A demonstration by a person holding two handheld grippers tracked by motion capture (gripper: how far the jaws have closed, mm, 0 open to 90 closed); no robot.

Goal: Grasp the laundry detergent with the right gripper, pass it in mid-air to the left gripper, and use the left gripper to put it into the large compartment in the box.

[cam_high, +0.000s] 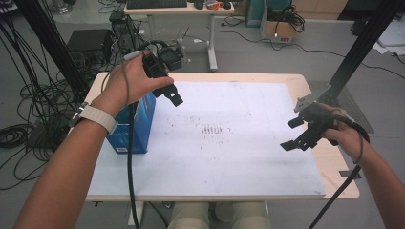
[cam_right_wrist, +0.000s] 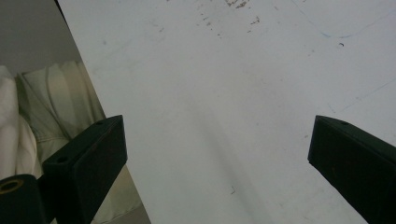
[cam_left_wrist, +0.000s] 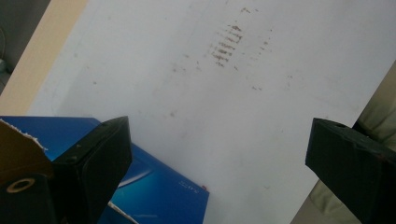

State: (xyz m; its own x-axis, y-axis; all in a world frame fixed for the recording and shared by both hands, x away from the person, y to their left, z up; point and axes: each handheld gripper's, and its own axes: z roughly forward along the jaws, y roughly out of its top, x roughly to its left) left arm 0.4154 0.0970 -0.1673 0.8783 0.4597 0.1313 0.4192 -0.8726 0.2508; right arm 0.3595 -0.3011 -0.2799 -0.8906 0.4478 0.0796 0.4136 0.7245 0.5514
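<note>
A blue cardboard box with a torn-open top stands at the left edge of the white board. My left gripper hovers above the box's far right corner, open and holding nothing. In the left gripper view the box lies low left, partly behind one jaw, and the left gripper has its jaws wide apart over the bare board. My right gripper hangs over the board's right edge, open and empty. The right gripper looks down on plain white board.
Brown smudge marks dot the board's middle. The wooden table rims the board. Black frame posts rise at both back corners. Cables cover the floor at left. A desk stands behind. The person's pale trousers show at the near edge.
</note>
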